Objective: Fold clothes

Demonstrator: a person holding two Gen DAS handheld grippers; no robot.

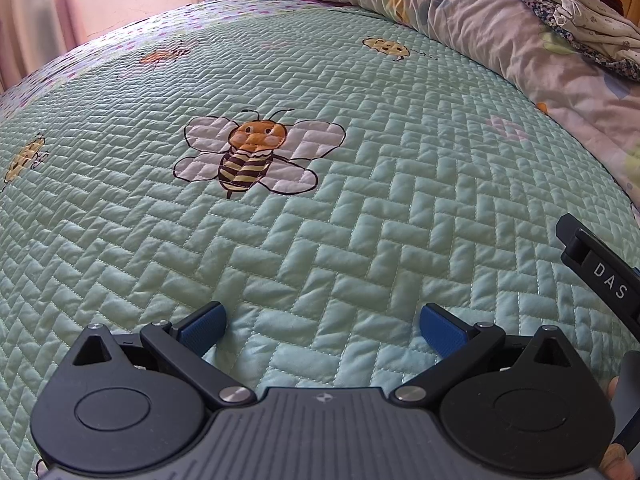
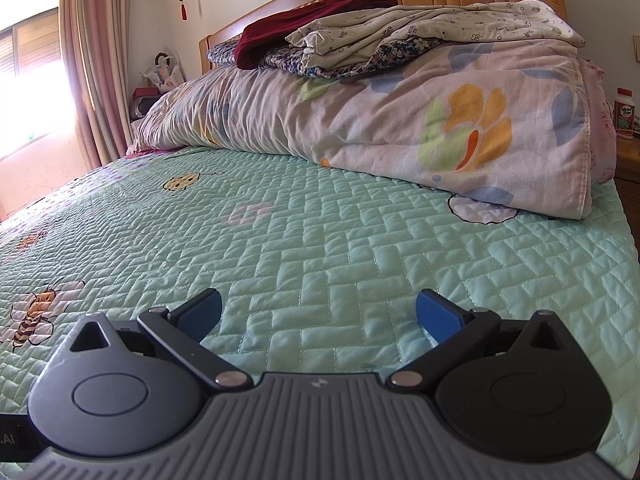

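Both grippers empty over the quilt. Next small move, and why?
Probably reach the right gripper toward the white floral garment atop the rolled duvet. Both it and the left gripper are open and hold nothing, and no clothing lies on the green quilt.

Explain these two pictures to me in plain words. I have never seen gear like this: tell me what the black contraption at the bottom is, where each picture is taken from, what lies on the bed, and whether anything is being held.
There is no robot: a person carries a hand-held two-finger gripper in each hand, each with a wide-angle camera looking forward along its fingers. One picture is from the left gripper, the other from the right gripper. The blue parts are the finger pads. Both grippers are open and hold nothing, low over a green quilted bedspread with bee pictures. At the head of the bed lies a rolled flowered duvet, and on it a pile of unfolded clothes: a white printed piece, a dark floral one and a dark red one. None has been picked up yet.
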